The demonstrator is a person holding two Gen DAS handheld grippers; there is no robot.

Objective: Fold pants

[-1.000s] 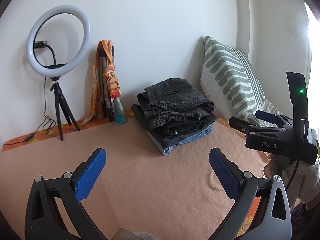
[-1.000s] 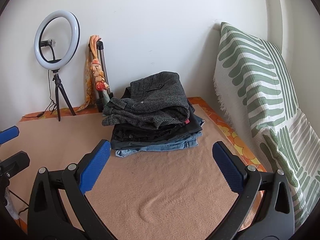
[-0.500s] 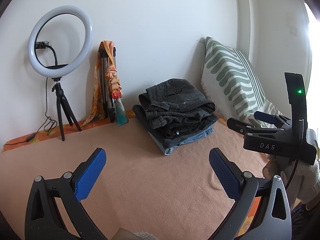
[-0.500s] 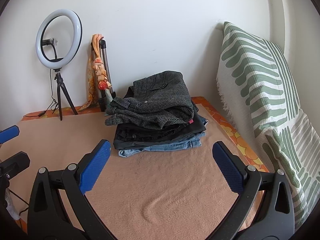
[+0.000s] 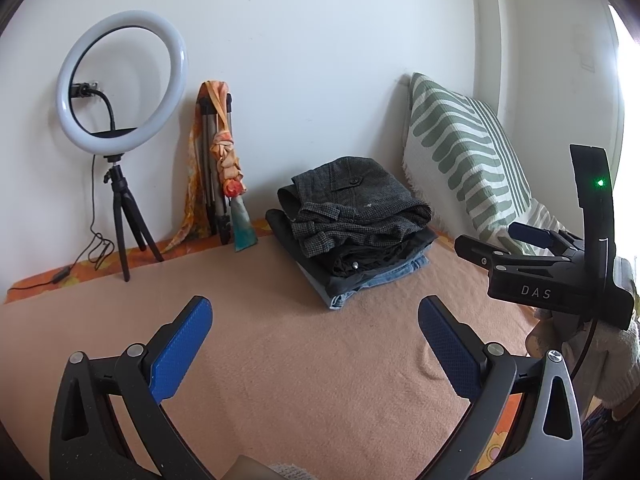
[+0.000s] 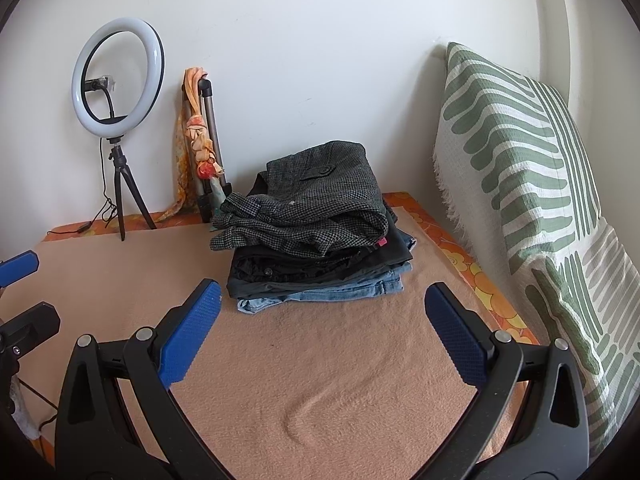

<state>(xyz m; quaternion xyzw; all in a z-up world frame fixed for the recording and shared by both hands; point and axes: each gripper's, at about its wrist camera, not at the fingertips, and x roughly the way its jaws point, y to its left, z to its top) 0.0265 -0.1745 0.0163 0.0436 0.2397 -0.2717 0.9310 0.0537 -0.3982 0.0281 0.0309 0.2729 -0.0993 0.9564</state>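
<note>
Both the left tongs (image 5: 310, 346) and right tongs (image 6: 320, 332) hover level over the blanket (image 6: 320, 380), spread wide, holding nothing; the folded pants stack (image 6: 312, 240) lies ahead at twelve o'clock.

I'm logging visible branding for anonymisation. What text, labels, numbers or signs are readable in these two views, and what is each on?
"DAS": white letters on the black body of the right tool, seen in the left wrist view.
Nothing else readable: the small pink tag in the stack of folded pants shows no legible text.
</note>
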